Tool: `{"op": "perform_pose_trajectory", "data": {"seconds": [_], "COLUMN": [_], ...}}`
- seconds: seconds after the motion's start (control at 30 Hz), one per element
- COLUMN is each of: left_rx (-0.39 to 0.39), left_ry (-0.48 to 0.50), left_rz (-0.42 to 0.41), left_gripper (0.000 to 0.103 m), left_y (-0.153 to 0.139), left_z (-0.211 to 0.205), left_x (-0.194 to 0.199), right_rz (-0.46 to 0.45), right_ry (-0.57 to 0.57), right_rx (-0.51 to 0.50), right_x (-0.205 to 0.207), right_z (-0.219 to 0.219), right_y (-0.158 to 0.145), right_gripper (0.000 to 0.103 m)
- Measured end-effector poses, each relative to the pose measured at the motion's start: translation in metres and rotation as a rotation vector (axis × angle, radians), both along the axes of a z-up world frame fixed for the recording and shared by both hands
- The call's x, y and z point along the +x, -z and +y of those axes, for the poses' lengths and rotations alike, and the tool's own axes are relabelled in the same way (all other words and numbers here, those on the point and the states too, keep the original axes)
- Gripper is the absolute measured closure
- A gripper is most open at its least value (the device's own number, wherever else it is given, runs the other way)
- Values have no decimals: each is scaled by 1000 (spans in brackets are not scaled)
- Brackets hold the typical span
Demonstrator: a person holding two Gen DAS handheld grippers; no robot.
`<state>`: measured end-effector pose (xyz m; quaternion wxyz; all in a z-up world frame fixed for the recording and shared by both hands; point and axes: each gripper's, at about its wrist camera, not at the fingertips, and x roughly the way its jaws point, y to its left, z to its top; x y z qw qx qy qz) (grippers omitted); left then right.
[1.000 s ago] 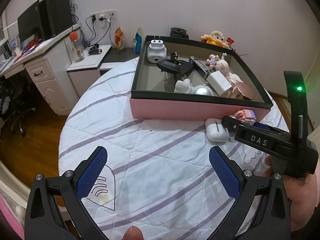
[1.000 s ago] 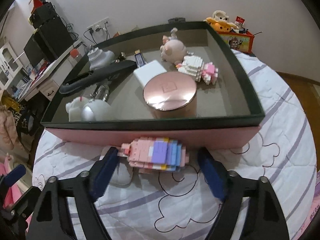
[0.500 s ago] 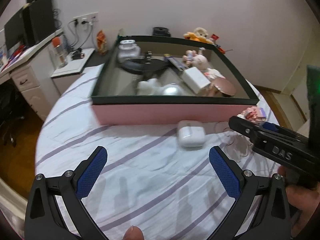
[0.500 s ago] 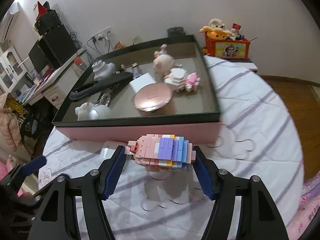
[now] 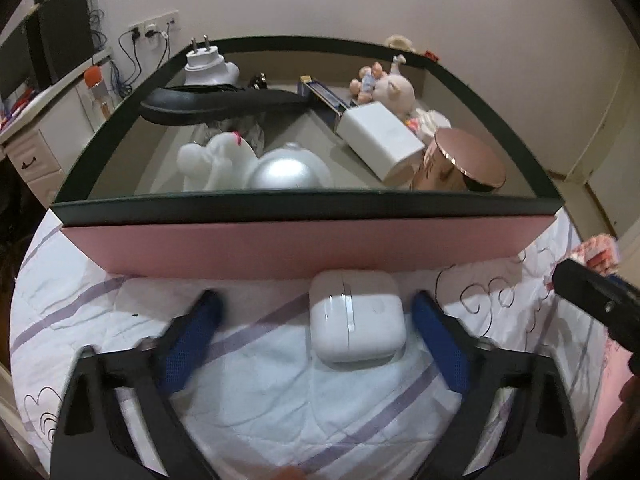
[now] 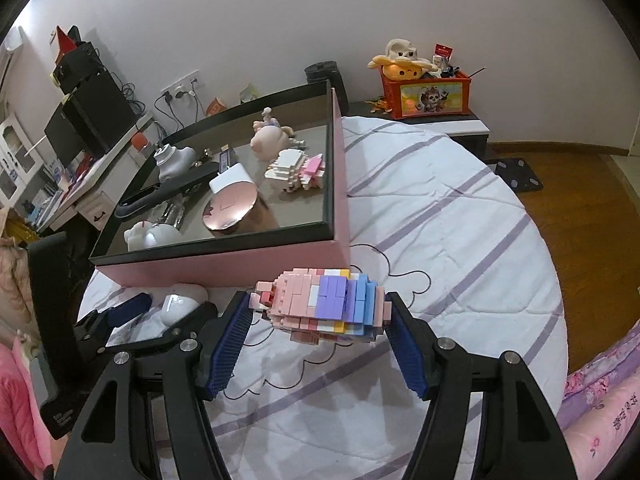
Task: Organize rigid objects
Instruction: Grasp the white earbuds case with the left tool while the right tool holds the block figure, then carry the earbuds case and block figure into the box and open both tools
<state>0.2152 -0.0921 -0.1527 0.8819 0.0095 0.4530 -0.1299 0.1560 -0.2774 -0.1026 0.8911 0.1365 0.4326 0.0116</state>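
Note:
A white earbud case lies on the striped bedspread just in front of the pink box. My left gripper is open, its blue pads either side of the case, not touching it. My right gripper is shut on a pink, purple and blue brick figure, held above the bedspread near the box's front right corner. The case and the left gripper also show in the right wrist view. The box holds a rose-gold jar, a white charger and several toys.
A black hair tool and a pig figure lie in the box. A red toy crate stands on a low cabinet behind the bed. A desk with drawers is to the left. Wooden floor lies right of the bed.
My left gripper has moved forward and down so that its pads flank the earbud case. My right gripper has closed on the brick figure, lifted it and swung to the right.

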Motion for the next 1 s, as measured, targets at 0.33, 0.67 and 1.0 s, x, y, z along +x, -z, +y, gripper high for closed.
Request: {"op": "perform_pose_trajectory", "data": {"seconds": [0.33,0.67,1.0], "left_rx": [-106,-126,-123], "left_ry": [1,-11,-10], "left_rz": [7,-52,-175], "left_gripper": [57,57,57], "left_y": [-4,-48,-116], "left_z": [36,69,83], "left_x": [-15,-45,-7], "right_rz": [-8,-50,-135], "right_ry": [-20,-45,-135], "right_rx": [13,6,-74], "right_x": [-5,-11,24], "right_z": [7,17,48], "right_y": [-2,-24,-72], "right_gripper": [35,35,35]}}
